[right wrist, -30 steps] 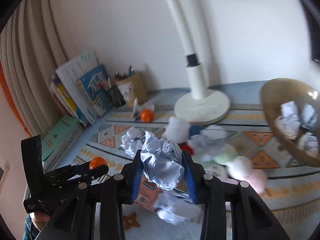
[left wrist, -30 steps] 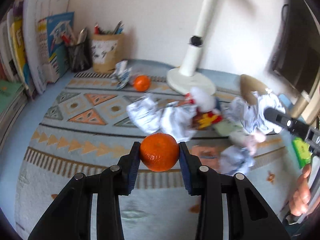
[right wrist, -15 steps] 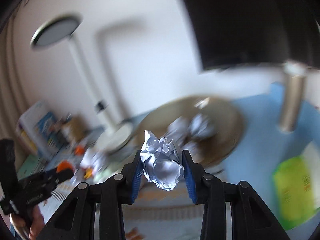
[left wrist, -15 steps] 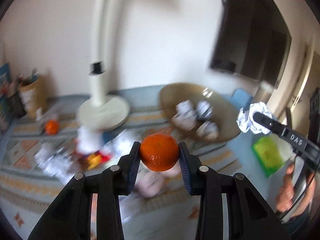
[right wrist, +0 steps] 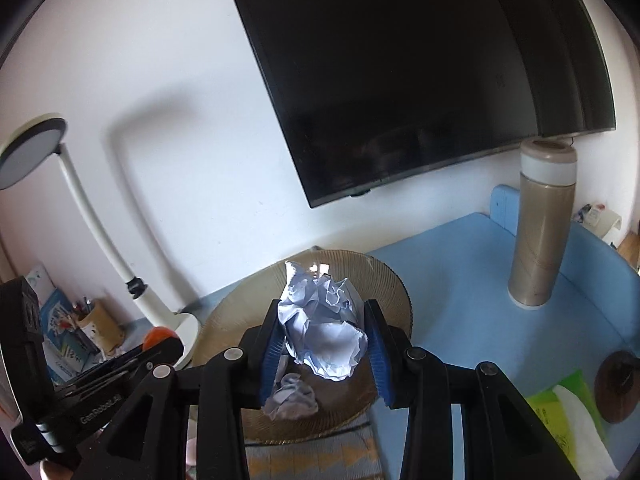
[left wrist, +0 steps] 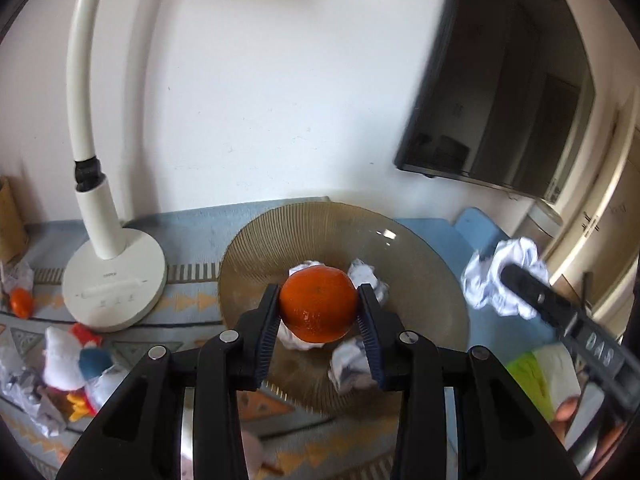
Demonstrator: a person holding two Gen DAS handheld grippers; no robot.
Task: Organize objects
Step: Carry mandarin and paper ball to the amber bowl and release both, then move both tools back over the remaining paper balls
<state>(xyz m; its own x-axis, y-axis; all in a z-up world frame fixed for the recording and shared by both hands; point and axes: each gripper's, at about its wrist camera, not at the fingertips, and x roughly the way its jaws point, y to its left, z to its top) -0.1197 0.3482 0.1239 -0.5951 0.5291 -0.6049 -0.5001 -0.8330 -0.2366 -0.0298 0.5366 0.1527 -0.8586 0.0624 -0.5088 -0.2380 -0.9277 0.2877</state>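
My left gripper (left wrist: 319,322) is shut on an orange tangerine (left wrist: 318,304) and holds it above a ribbed brown glass plate (left wrist: 280,232). Several crumpled paper balls (left wrist: 362,276) lie in the plate. My right gripper (right wrist: 322,344) is shut on a crumpled white paper ball (right wrist: 324,332) above the same plate (right wrist: 384,280). In the left wrist view the right gripper (left wrist: 506,280) with its paper ball (left wrist: 484,280) is at the plate's right. In the right wrist view the left gripper (right wrist: 160,340) with the tangerine (right wrist: 158,334) is at the plate's left.
A white desk lamp (left wrist: 116,280) stands left of the plate. A second tangerine (left wrist: 21,304), a plush toy (left wrist: 68,356) and crumpled paper (left wrist: 24,396) lie on the patterned mat. A tan thermos (right wrist: 540,232), green packet (right wrist: 568,412) and wall-mounted dark screen (right wrist: 400,60) are to the right.
Both grippers swung right from the patterned mat to above the brown plate, carrying the tangerine and the paper ball. Their grips have not changed.
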